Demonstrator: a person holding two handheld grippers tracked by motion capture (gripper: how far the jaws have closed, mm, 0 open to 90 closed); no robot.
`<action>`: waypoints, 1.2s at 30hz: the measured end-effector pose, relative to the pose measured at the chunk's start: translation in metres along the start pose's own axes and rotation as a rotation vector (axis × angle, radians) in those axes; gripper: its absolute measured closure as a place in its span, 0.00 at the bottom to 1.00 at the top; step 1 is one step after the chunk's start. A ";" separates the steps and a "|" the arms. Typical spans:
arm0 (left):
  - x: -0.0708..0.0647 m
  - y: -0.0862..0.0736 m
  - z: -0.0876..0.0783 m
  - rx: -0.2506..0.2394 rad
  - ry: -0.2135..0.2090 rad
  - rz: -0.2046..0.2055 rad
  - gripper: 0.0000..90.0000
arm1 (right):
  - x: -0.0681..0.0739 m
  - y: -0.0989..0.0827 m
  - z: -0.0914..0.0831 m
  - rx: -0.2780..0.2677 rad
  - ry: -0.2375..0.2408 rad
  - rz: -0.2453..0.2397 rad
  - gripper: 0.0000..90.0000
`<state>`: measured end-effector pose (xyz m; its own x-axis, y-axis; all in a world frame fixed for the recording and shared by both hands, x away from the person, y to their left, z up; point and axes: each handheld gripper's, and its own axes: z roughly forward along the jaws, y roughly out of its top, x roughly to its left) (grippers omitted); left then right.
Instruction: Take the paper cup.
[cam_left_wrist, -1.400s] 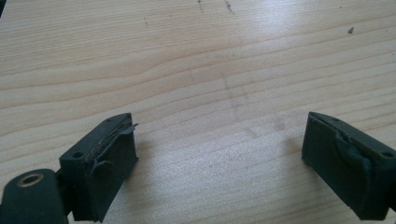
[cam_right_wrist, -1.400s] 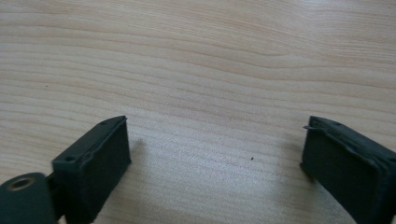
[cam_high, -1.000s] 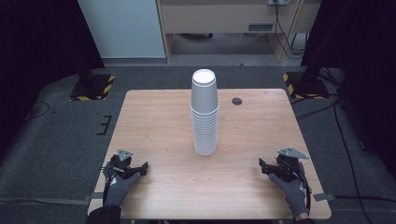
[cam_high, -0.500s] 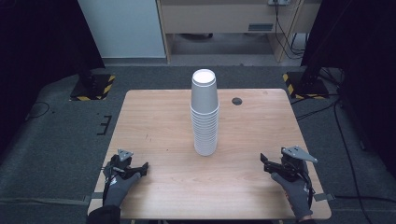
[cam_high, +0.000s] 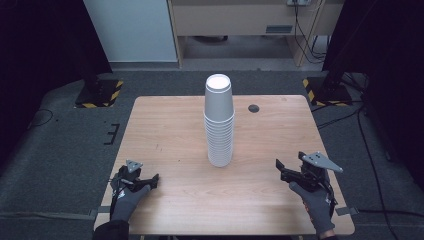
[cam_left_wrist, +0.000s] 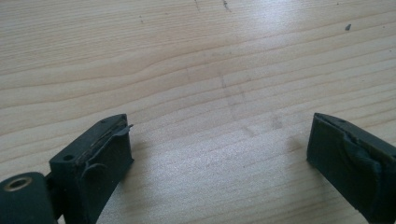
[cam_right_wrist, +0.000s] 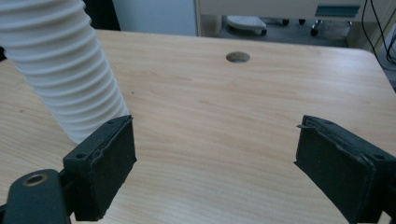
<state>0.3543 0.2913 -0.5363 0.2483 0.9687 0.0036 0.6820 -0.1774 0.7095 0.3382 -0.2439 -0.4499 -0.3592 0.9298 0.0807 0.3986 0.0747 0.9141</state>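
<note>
Desk: pale wood top, rounded corners, standing on grey carpet. No brand, label or writing readable on anything here.

Stack of white cups: tall column of nested paper cups, mouths down, upright, at the middle of the desk, a little nearer the front edge than the far edge. In the right gripper view the stack shows as ribbed white rims, leaning only by the camera's tilt, its foot behind the left-hand jaw and not touching it.

Right gripper: near the front right corner, held in a grey-gloved hand, grey three-cornered plate on top, raised slightly off the wood. Jaws spread wide in its own view, bare desk between them, nothing gripped. Well apart from the stack.

Left gripper: near the front left corner, low on the desk, in a grey-gloved hand. Jaws wide apart in its own view, wood grain alone between them, nothing gripped.

Cable hole: small dark round grommet near the far edge, right of the stack; also seen in the right gripper view.
</note>
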 end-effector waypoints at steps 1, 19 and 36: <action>0.000 0.000 0.000 0.000 0.000 0.000 0.06 | 0.003 0.007 -0.003 -0.019 0.014 0.000 0.14; 0.000 0.000 0.000 0.000 0.000 0.000 0.06 | 0.025 0.068 -0.014 -0.158 0.066 -0.021 0.16; 0.000 0.000 0.000 0.000 -0.001 0.001 0.06 | 0.040 0.106 -0.011 -0.218 0.113 -0.021 0.16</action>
<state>0.3543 0.2913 -0.5364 0.2494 0.9684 0.0037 0.6820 -0.1783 0.7092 0.3567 -0.2030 -0.3458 -0.4624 0.8817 0.0939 0.2034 0.0024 0.9791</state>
